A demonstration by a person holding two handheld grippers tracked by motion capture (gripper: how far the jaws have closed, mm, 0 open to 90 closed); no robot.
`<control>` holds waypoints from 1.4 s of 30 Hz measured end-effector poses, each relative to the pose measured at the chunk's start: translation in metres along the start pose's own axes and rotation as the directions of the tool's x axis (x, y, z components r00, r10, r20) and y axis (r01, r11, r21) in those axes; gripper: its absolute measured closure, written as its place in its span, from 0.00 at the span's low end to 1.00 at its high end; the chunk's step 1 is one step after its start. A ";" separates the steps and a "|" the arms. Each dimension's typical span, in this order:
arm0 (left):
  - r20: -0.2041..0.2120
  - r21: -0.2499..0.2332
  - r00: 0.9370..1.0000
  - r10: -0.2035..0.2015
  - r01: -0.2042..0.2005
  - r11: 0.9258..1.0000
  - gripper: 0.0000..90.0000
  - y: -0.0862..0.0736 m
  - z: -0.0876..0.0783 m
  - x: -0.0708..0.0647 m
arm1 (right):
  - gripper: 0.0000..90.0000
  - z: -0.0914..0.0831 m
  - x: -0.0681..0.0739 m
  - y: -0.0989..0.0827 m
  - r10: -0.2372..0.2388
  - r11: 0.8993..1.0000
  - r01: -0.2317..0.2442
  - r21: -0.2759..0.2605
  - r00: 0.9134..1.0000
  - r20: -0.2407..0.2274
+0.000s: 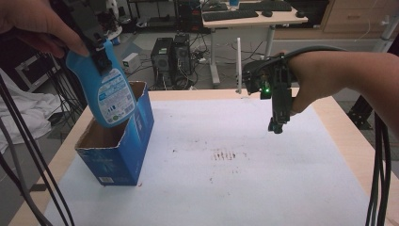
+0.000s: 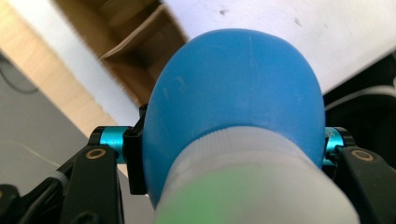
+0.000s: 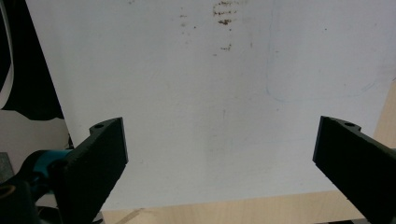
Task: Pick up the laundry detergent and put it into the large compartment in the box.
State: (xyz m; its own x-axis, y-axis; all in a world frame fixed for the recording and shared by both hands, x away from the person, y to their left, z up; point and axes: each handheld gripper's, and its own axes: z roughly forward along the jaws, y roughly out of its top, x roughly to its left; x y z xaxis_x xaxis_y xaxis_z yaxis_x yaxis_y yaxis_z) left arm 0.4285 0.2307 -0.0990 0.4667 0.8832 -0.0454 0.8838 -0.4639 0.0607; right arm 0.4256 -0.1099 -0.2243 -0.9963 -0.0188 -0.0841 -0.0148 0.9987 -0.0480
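The bottle (image 1: 107,87) is bright blue with a white and blue printed label and a pale grey cap. The open box (image 1: 117,141) is blue outside, brown cardboard inside. The table sheet (image 1: 244,179) is white with brownish smudges. Both grippers' jaws are black.

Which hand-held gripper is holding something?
The left hand-held gripper, clamped on the blue bottle above the blue box; the right hand-held gripper hangs open, empty.
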 end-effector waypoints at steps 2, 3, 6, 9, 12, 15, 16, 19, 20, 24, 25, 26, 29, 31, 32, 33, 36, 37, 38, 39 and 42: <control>-0.008 -0.011 0.999 -0.042 0.042 0.999 0.43 -0.002 0.000 0.005 | 0.02 0.000 0.000 0.002 -0.003 1.000 0.003 0.000 1.000 0.002; -0.010 -0.009 0.998 -0.058 0.058 0.998 0.43 -0.002 0.001 0.007 | 0.02 -0.001 0.001 0.002 0.000 1.000 0.000 -0.001 1.000 0.002; -0.021 -0.001 0.995 -0.093 0.093 0.996 0.43 -0.003 0.006 0.011 | 0.02 -0.002 0.001 0.004 -0.011 1.000 0.011 -0.004 1.000 0.002; -0.034 0.012 0.991 -0.126 0.127 0.992 0.43 -0.002 0.012 0.013 | 0.02 -0.003 0.002 0.005 -0.008 1.000 0.008 -0.007 1.000 0.005; -0.044 0.022 0.989 -0.144 0.145 0.989 0.43 -0.002 0.018 0.015 | 0.02 -0.004 0.002 0.004 -0.008 1.000 0.009 -0.009 1.000 0.010; -0.047 0.025 0.986 -0.162 0.164 0.986 0.42 -0.001 0.024 0.017 | 0.02 -0.004 0.003 0.004 -0.007 1.000 0.007 -0.007 1.000 0.008; -0.046 0.028 0.986 -0.161 0.163 0.986 0.43 -0.001 0.026 0.018 | 0.02 -0.005 0.003 0.004 -0.003 1.000 0.003 -0.006 1.000 0.009; -0.045 0.023 0.983 -0.180 0.181 0.983 0.43 -0.001 0.030 0.020 | 0.02 -0.005 0.003 0.003 -0.008 1.000 0.008 -0.010 1.000 0.011; -0.045 0.023 0.981 -0.188 0.189 0.982 0.43 -0.001 0.035 0.021 | 0.02 -0.005 0.003 0.003 -0.006 1.000 0.006 -0.009 1.000 0.010; -0.048 0.035 0.979 -0.199 0.200 0.979 0.42 0.000 0.046 0.025 | 0.02 -0.004 0.003 0.004 -0.013 1.000 0.013 -0.010 1.000 0.008; -0.046 0.038 0.978 -0.202 0.204 0.978 0.43 0.000 0.049 0.026 | 0.02 -0.004 0.003 0.004 -0.006 1.000 0.006 -0.010 1.000 0.009; -0.046 0.038 0.978 -0.202 0.204 0.978 0.43 0.000 0.049 0.026 | 0.02 -0.004 0.003 0.004 -0.006 1.000 0.006 -0.010 1.000 0.009; -0.032 0.053 0.980 -0.195 0.197 0.979 0.43 0.001 0.061 0.031 | 0.02 -0.004 0.002 0.005 -0.013 1.000 0.013 -0.011 1.000 0.010; -0.028 0.058 0.981 -0.192 0.194 0.979 0.43 0.001 0.067 0.031 | 0.02 -0.003 0.002 0.005 -0.011 1.000 0.011 -0.010 1.000 0.008; -0.026 0.060 0.982 -0.186 0.187 0.980 0.43 0.002 0.070 0.031 | 0.02 -0.003 0.003 0.005 -0.001 1.000 0.001 -0.010 1.000 0.007; -0.026 0.060 0.982 -0.186 0.187 0.980 0.43 0.002 0.070 0.031 | 0.02 -0.003 0.003 0.005 -0.001 1.000 0.001 -0.010 1.000 0.007; -0.025 0.069 0.989 -0.144 0.146 0.987 0.43 0.004 0.083 0.030 | 0.02 -0.002 0.002 0.006 -0.007 1.000 0.007 -0.004 1.000 0.006; -0.026 0.064 0.989 -0.143 0.145 0.987 0.43 0.004 0.086 0.030 | 0.02 -0.002 0.003 0.006 -0.004 1.000 0.004 -0.004 1.000 0.006; -0.027 0.067 0.991 -0.130 0.131 0.989 0.43 0.004 0.089 0.030 | 0.02 -0.003 0.002 0.006 -0.012 1.000 0.012 0.000 1.000 0.005; -0.028 0.070 0.993 -0.112 0.114 0.991 0.43 0.004 0.092 0.030 | 0.02 -0.003 0.002 0.006 -0.010 1.000 0.010 -0.001 1.000 0.003; -0.034 0.083 0.998 -0.051 0.053 0.995 0.43 0.005 0.102 0.028 | 0.02 -0.003 0.003 0.005 -0.001 1.000 0.001 0.003 1.000 0.004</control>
State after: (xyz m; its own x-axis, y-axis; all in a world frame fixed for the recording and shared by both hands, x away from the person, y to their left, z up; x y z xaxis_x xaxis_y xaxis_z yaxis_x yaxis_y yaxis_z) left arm 0.4495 0.2463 -0.2013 0.4199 0.9075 -0.0142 0.9071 -0.4201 -0.0251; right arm 0.4219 -0.1046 -0.2218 -0.9959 -0.0203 -0.0882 -0.0159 0.9986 -0.0508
